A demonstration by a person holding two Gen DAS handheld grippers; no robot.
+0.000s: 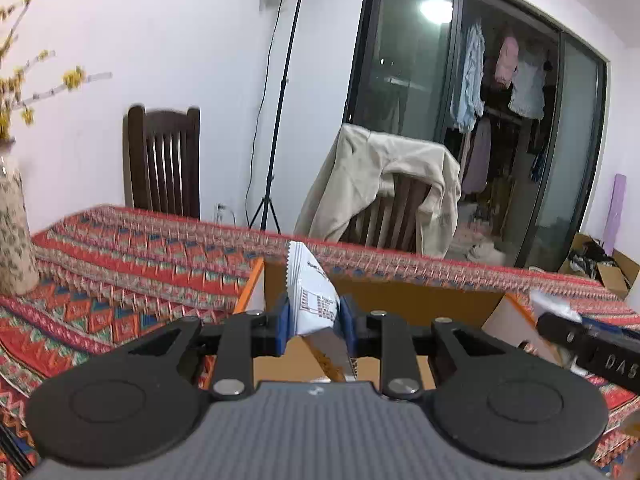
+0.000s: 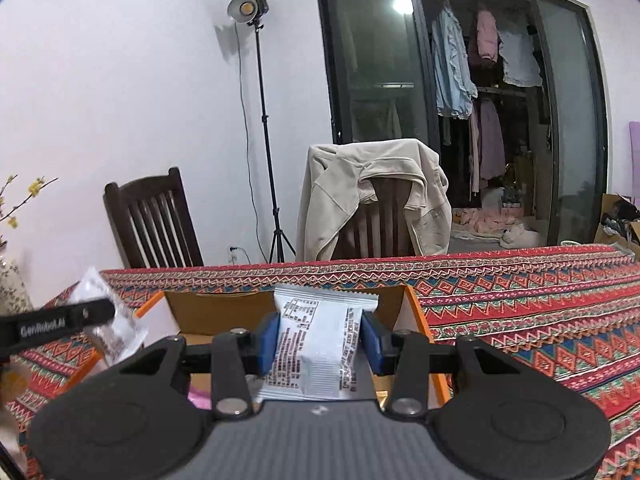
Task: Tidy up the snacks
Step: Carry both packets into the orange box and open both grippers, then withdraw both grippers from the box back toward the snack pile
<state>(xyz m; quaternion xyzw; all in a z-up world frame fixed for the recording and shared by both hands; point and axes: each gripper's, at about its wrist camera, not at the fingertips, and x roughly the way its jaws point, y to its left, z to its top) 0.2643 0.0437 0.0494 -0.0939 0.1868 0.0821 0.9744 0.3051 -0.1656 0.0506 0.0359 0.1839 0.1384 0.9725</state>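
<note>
Two snack packets being carried over the cardboard box, one in each gripper.

Left of the box's middle, the left gripper [image 1: 313,330] is pinching a white packet [image 1: 312,294] edge-on, jaws narrow, most of the packet sticking up past the pads above the box [image 1: 416,300]; such a thin hold is risking a twist or slip, dropping it onto the tablecloth [image 1: 132,256] beside the box's left wall. Over the box [image 2: 224,312] itself, the right gripper [image 2: 319,344] is clamping a second white packet [image 2: 320,344] broadside, jaws moderately apart; the soft wrapper is risking crushing, and both grippers, being close together, are risking collision.
</note>
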